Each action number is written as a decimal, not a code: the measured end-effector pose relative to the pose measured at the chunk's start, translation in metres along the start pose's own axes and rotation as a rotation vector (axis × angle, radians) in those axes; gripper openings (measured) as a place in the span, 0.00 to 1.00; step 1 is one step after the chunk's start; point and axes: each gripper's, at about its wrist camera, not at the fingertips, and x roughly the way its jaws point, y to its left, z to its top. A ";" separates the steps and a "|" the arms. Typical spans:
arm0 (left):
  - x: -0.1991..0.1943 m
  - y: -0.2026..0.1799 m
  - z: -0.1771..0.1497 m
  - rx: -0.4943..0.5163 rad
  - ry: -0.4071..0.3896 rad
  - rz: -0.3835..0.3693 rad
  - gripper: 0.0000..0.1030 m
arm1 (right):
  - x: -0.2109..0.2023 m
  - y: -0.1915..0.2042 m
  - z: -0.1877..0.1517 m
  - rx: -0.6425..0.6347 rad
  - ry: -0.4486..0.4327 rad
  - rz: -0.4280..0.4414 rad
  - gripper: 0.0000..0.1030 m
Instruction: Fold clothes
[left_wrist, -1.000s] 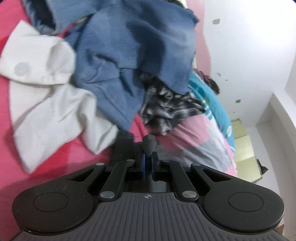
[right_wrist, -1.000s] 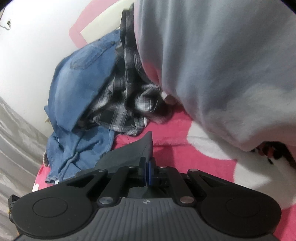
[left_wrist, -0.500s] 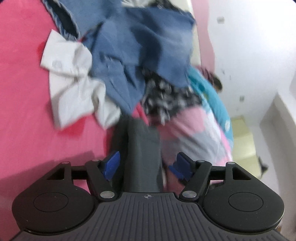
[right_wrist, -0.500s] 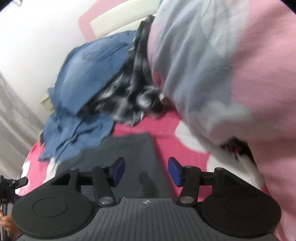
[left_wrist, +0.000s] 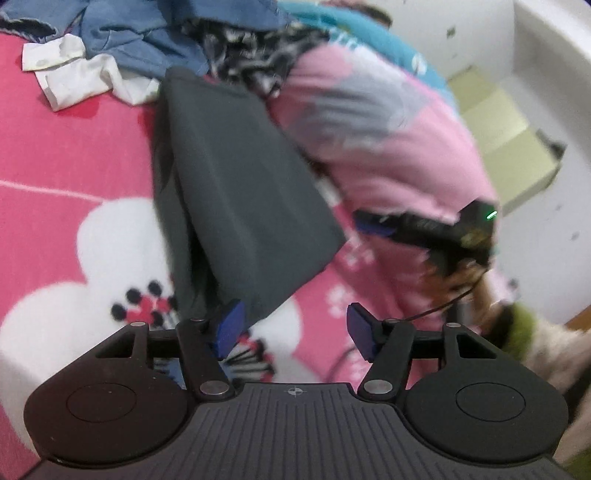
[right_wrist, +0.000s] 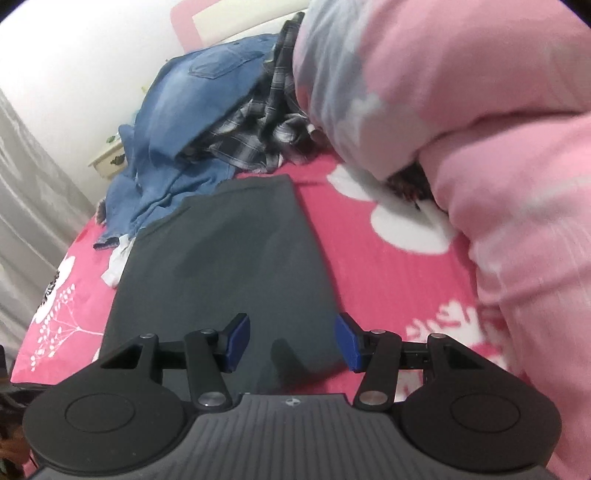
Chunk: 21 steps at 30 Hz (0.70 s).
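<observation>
jaws: left gripper (left_wrist: 293, 328) narrowing, right gripper (right_wrist: 291, 341) spread, both empty | dark garment (right_wrist: 229, 258) flat | bedspread (right_wrist: 373, 266) bare beside its right edge

Open pink bedspread (right_wrist: 373, 266) lay beside the folded dark grey garment (right_wrist: 229, 258). A heap of denim (right_wrist: 192, 110) and plaid shirts (right_wrist: 255, 136) blocked the far end; a bulky pink quilt (right_wrist: 480, 129) crowded the right.
</observation>
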 end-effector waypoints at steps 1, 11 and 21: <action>0.001 -0.002 0.000 0.020 -0.006 0.023 0.58 | -0.002 0.000 -0.002 0.002 0.000 0.002 0.53; 0.022 -0.021 0.003 0.161 0.018 0.201 0.49 | -0.008 -0.003 -0.011 -0.010 -0.009 0.008 0.53; 0.010 0.030 0.006 -0.149 0.035 0.104 0.27 | -0.004 -0.023 -0.016 0.029 0.010 -0.011 0.53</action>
